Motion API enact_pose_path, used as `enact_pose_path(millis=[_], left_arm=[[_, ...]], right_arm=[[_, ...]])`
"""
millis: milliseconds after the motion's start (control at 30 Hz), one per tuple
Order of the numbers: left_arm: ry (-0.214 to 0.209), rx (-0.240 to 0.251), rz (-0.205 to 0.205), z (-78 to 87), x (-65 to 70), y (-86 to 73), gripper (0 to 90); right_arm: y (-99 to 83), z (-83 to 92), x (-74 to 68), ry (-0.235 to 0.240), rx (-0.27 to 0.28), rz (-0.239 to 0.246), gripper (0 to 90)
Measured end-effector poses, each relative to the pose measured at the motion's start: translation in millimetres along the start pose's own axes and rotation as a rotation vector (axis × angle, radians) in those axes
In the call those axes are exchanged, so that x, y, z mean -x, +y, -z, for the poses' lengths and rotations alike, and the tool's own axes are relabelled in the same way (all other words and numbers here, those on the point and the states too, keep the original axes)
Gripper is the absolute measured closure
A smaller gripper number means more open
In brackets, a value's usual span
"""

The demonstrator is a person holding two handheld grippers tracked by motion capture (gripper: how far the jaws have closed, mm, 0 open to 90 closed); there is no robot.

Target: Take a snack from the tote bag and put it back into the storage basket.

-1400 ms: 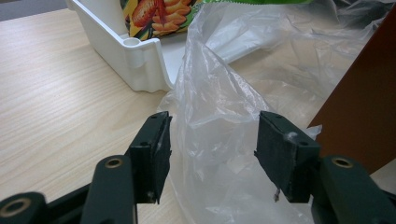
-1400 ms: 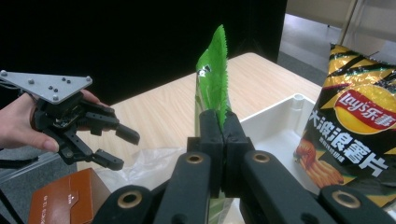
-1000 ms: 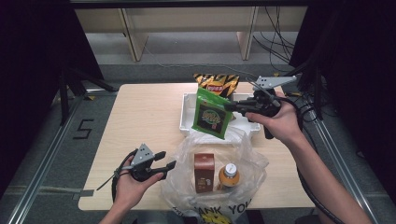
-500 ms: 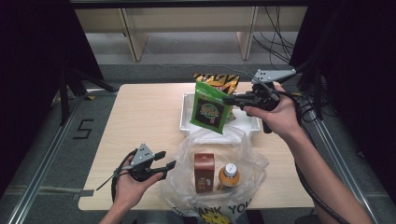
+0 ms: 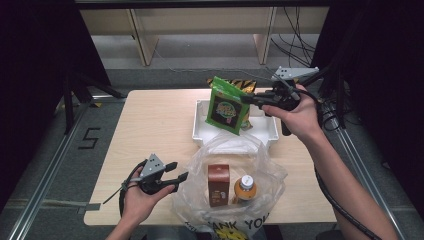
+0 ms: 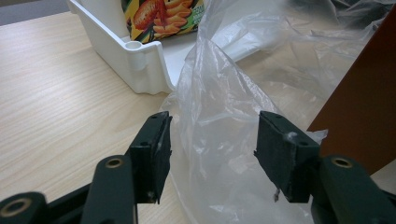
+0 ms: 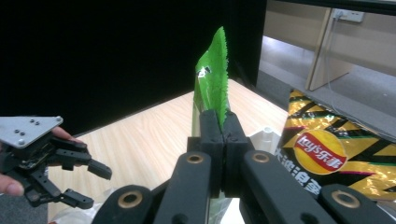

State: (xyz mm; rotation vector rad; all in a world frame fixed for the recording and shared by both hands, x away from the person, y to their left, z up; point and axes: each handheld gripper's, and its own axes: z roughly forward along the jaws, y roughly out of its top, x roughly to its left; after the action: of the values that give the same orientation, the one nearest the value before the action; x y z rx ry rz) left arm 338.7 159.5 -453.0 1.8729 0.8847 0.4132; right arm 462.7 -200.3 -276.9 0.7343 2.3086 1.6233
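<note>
My right gripper (image 5: 248,99) is shut on the side edge of a green snack bag (image 5: 226,106) and holds it upright in the air over the white tray (image 5: 199,126). In the right gripper view the jaws (image 7: 223,125) pinch the green bag (image 7: 214,81) edge-on. My left gripper (image 5: 178,170) stands open at the left rim of a clear plastic bag (image 5: 235,149). A fold of that plastic bag (image 6: 219,135) rises between its open jaws (image 6: 210,140), and the pads (image 6: 156,142) stay apart from it.
Inside the plastic bag stand a brown carton (image 5: 219,185) and an orange-capped bottle (image 5: 245,187). A yellow and black chips bag (image 7: 327,154) lies at the tray's far side. Another snack pack (image 6: 163,14) leans inside the tray (image 6: 140,63). Bare tabletop (image 5: 150,120) spreads to the left.
My right gripper has lifted the green bag higher above the tray and a little toward the far side. The left gripper has stayed put.
</note>
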Motion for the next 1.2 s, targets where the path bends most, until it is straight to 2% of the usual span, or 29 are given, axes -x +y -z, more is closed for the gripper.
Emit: enact_pose_path(millis=[33,67,133,167,267,300,333,367,433,467,533,567,600,633,700,800,867,967,1033,1067,1133,1167,1200], left_arm=[[0.005,-0.002,0.001,-0.1,0.5,0.0,44.2],[0.0,-0.001,0.0,-0.3,0.4,0.0,44.2],[-0.001,-0.001,0.001,-0.2,0.3,0.0,44.2],[0.001,0.0,0.002,-0.1,0.3,0.1,44.2],[0.008,-0.003,0.001,0.2,0.4,0.0,44.2],[0.006,-0.004,0.001,-0.1,0.5,0.0,44.2],[0.004,-0.006,0.009,-0.7,1.2,-0.3,44.2],[0.003,-0.008,-0.001,-0.9,0.8,-0.2,44.2],[-0.009,-0.006,-0.013,-2.0,0.4,0.0,44.2],[-0.01,-0.008,-0.016,-2.2,0.4,0.1,44.2],[-0.002,-0.006,-0.001,-1.4,1.2,0.4,44.1],[0.001,-0.004,-0.004,-0.8,1.0,0.7,44.1],[-0.001,0.0,-0.008,-0.6,0.4,0.8,44.1],[-0.004,0.002,0.002,-0.5,0.5,0.5,44.1],[0.006,-0.003,0.003,0.0,0.6,0.1,44.1],[0.002,-0.005,0.007,-0.5,1.0,-0.2,44.1],[0.003,-0.005,0.011,-0.7,1.1,-0.2,44.1],[0.004,-0.002,0.001,-0.3,0.5,0.3,44.1],[0.005,-0.001,0.001,-0.2,0.4,0.3,44.1],[0.005,-0.002,0.001,-0.3,0.5,0.3,44.1],[0.003,-0.004,0.01,-0.6,1.2,-0.1,44.1],[0.003,-0.005,0.005,-0.6,1.1,-0.1,44.1],[0.002,-0.006,-0.003,-0.4,0.8,0.1,44.2]], right_arm=[[0.7,-0.4,2.0,0.008,0.001,0.001,90.0],[1.0,-0.5,2.4,-0.004,-0.003,-0.008,90.0],[2.0,-1.0,6.0,-0.007,0.0,0.004,90.0],[2.1,-1.3,5.5,-0.005,0.001,-0.014,90.0],[3.5,-1.5,9.6,-0.009,0.002,-0.007,90.0],[4.0,-0.7,8.9,-0.013,0.001,-0.022,90.0],[4.7,-1.4,11.4,-0.018,0.008,0.003,90.0],[6.2,-0.5,10.4,-0.009,0.015,-0.023,90.0],[8.7,0.2,12.0,-0.019,0.017,-0.001,90.0],[10.1,0.8,11.1,-0.022,0.023,-0.012,90.0],[13.2,2.3,12.5,-0.023,0.02,-0.007,90.0],[14.4,2.6,12.2,-0.025,0.025,-0.018,90.0],[15.3,2.3,14.7,-0.023,0.027,0.001,90.0],[16.2,2.3,13.9,-0.027,0.028,-0.015,90.0],[17.3,1.6,17.0,-0.039,0.029,0.005,90.0],[18.5,0.7,19.8,-0.041,0.024,0.0,90.0],[21.1,1.9,19.6,-0.031,0.033,-0.019,90.0],[25.4,2.3,20.5,-0.037,0.042,-0.002,90.0],[28.9,2.9,18.4,-0.04,0.04,-0.01,90.0],[30.2,3.0,18.9,-0.037,0.045,0.011,90.0],[32.2,3.4,17.5,-0.043,0.05,0.0,90.0],[32.7,3.5,18.8,-0.043,0.055,0.016,90.0],[33.0,3.4,18.2,-0.045,0.062,0.007,90.0]])
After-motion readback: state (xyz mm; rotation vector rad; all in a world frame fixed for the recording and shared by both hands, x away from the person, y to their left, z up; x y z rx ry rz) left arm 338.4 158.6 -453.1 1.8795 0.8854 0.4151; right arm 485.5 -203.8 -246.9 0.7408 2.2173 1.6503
